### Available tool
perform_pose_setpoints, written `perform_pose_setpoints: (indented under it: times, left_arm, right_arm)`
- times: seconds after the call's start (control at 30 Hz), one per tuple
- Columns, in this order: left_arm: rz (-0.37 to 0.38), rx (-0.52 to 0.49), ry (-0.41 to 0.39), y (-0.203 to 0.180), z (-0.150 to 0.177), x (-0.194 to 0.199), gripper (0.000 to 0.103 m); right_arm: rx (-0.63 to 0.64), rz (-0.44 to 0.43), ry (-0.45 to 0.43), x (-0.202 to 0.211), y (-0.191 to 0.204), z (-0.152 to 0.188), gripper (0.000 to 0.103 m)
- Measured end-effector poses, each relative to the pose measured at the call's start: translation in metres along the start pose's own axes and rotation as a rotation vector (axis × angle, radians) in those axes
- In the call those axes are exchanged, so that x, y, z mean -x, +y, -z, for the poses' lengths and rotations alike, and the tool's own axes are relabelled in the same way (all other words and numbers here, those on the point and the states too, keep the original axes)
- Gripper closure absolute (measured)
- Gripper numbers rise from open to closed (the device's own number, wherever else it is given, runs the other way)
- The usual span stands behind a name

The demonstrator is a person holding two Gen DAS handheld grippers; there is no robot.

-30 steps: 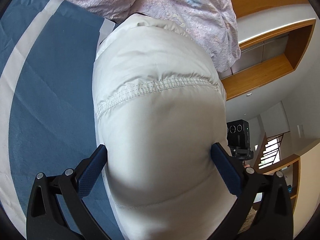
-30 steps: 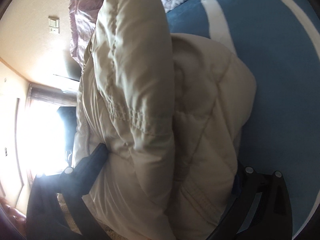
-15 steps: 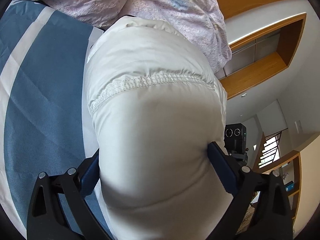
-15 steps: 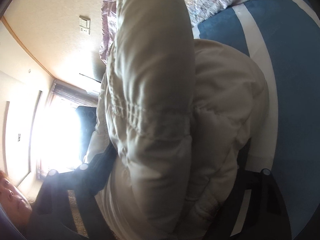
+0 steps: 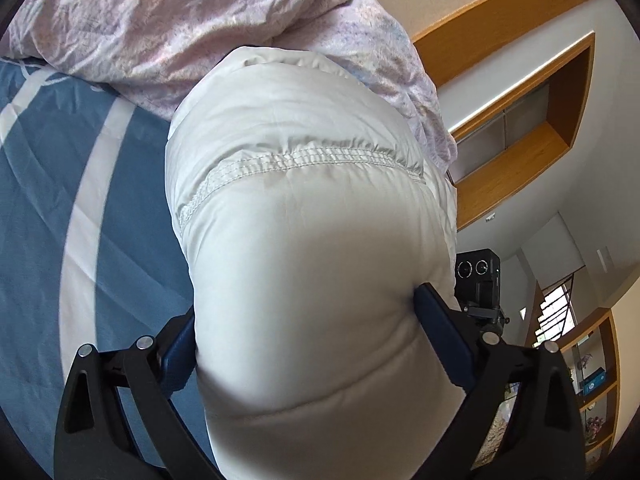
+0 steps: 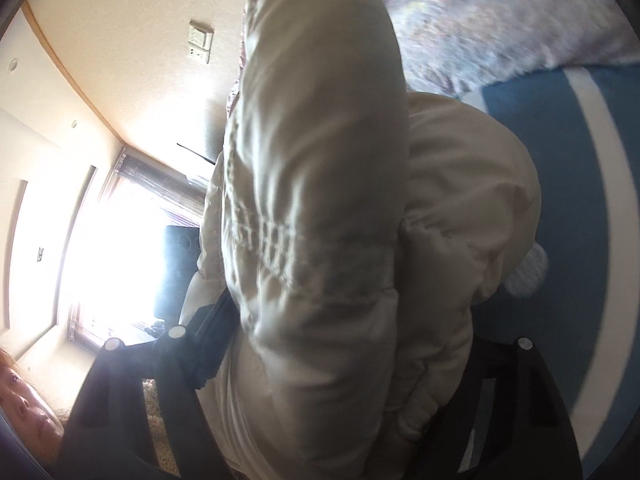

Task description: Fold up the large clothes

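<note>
A puffy off-white quilted jacket fills the middle of the left wrist view, bulging between the two blue pads. My left gripper is shut on a thick fold of it, above the blue bedsheet. In the right wrist view the same jacket stands up in a tall fold. My right gripper is shut on that bunched fabric; its right finger is mostly hidden behind the padding.
A crumpled pink floral duvet lies at the head of the bed, also in the right wrist view. Wooden shelves and a black camera on a tripod stand to the right. A bright window is at left.
Both grippers have lifted and tilted with the jacket still held. More of the duvet, the wall and the ceiling shows, and less of the blue sheet.
</note>
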State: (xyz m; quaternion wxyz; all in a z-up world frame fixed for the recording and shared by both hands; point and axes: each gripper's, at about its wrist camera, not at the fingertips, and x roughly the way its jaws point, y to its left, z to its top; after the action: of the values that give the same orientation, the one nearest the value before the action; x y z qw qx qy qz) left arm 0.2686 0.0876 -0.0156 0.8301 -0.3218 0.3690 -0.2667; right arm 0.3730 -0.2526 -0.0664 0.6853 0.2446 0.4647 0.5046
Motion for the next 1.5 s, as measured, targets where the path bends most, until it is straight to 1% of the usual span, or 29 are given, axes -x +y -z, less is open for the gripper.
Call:
perform_pose_setpoints:
  times: [0.1,0.17,0.2,0.3,0.37,0.47,0.53,0.57,0.63,0.73,0.83,0.87,0.9,0.97,1.0,1.07,1.1,1.13,1.17,1.2,1.23,1.27,1.33,1.37,1.43,1.5]
  left_arm:
    - [-0.029,0.010,-0.047,0.013,-0.010,0.019,0.005]
    - [-0.048,0.016,-0.074,0.022,-0.015,0.031,0.005]
    - [-0.059,0.019,-0.089,0.028,-0.018,0.037,0.005]
    - [-0.079,0.043,-0.120,0.044,-0.024,0.052,0.005]
    - [-0.094,0.056,-0.138,0.053,-0.027,0.059,0.005]
    - [-0.131,0.069,-0.154,0.068,-0.028,0.064,0.006]
    - [-0.157,0.083,-0.150,0.080,-0.028,0.062,0.008]
    - [-0.172,0.093,-0.145,0.087,-0.028,0.059,0.008]
    - [-0.199,0.096,-0.144,0.096,-0.027,0.054,0.008]
    - [-0.250,0.068,-0.134,0.090,-0.026,0.051,0.007]
    - [-0.269,0.065,-0.115,0.086,-0.025,0.057,0.005]
    - [-0.278,0.062,-0.117,0.085,-0.025,0.060,0.005]
    - [-0.299,0.052,-0.126,0.082,-0.025,0.064,0.005]
    - [-0.380,-0.012,-0.162,0.070,-0.024,0.071,0.005]
    - [-0.432,-0.055,-0.192,0.062,-0.024,0.074,0.005]
    - [-0.531,-0.153,-0.275,0.041,-0.024,0.083,0.005]
    - [-0.555,-0.191,-0.308,0.031,-0.026,0.085,0.005]
    - [-0.567,-0.233,-0.337,0.019,-0.027,0.086,0.004]
    - [-0.565,-0.259,-0.346,0.011,-0.029,0.084,0.004]
    - [-0.560,-0.286,-0.344,0.001,-0.031,0.079,0.004]
    - [-0.558,-0.303,-0.340,-0.004,-0.033,0.074,0.003]
    - [-0.560,-0.320,-0.334,-0.009,-0.035,0.068,0.003]
    - [-0.593,-0.352,-0.321,-0.013,-0.037,0.052,0.003]
    - [-0.613,-0.360,-0.311,-0.013,-0.037,0.044,0.004]
    - [-0.651,-0.382,-0.276,-0.008,-0.035,0.029,0.004]
    - [-0.709,-0.403,-0.221,0.001,-0.032,0.012,0.004]
  right_arm:
    - [0.026,-0.005,0.018,-0.027,0.010,-0.018,0.028]
    - [0.042,-0.009,0.037,-0.037,0.014,-0.022,0.028]
    - [0.050,-0.013,0.050,-0.049,0.017,-0.028,0.028]
    - [0.064,-0.015,0.077,-0.070,0.015,-0.046,0.028]
    - [0.077,0.003,0.097,-0.086,0.015,-0.057,0.028]
    - [0.088,0.053,0.115,-0.099,0.012,-0.059,0.028]
    - [0.082,0.109,0.108,-0.111,0.004,-0.057,0.028]
    - [0.069,0.121,0.100,-0.114,0.001,-0.055,0.027]
    - [0.042,0.146,0.073,-0.116,-0.010,-0.053,0.020]
    - [0.033,0.246,0.044,-0.110,-0.009,-0.043,0.010]
    - [0.051,0.357,0.014,-0.089,0.006,-0.038,0.010]
    - [0.062,0.391,-0.005,-0.082,0.011,-0.036,0.010]
    - [0.085,0.440,-0.043,-0.067,0.019,-0.033,0.008]
    - [0.136,0.537,-0.120,-0.048,0.033,-0.031,0.008]
    - [0.181,0.607,-0.185,-0.037,0.044,-0.029,0.008]
    - [0.255,0.703,-0.286,-0.024,0.068,-0.029,0.008]
    - [0.285,0.711,-0.296,-0.016,0.072,-0.035,0.010]
    - [0.329,0.714,-0.289,-0.023,0.083,-0.036,0.017]
    - [0.361,0.727,-0.278,-0.039,0.099,-0.035,0.022]
    - [0.410,0.758,-0.258,-0.058,0.107,-0.032,0.032]
    - [0.454,0.787,-0.240,-0.075,0.111,-0.031,0.036]
    - [0.476,0.801,-0.232,-0.086,0.122,-0.028,0.044]
    - [0.475,0.769,-0.232,-0.096,0.126,-0.027,0.055]
    - [0.475,0.758,-0.234,-0.101,0.122,-0.028,0.055]
    - [0.510,0.792,-0.226,-0.109,0.130,-0.021,0.058]
    - [0.530,0.821,-0.203,-0.133,0.133,-0.025,0.058]
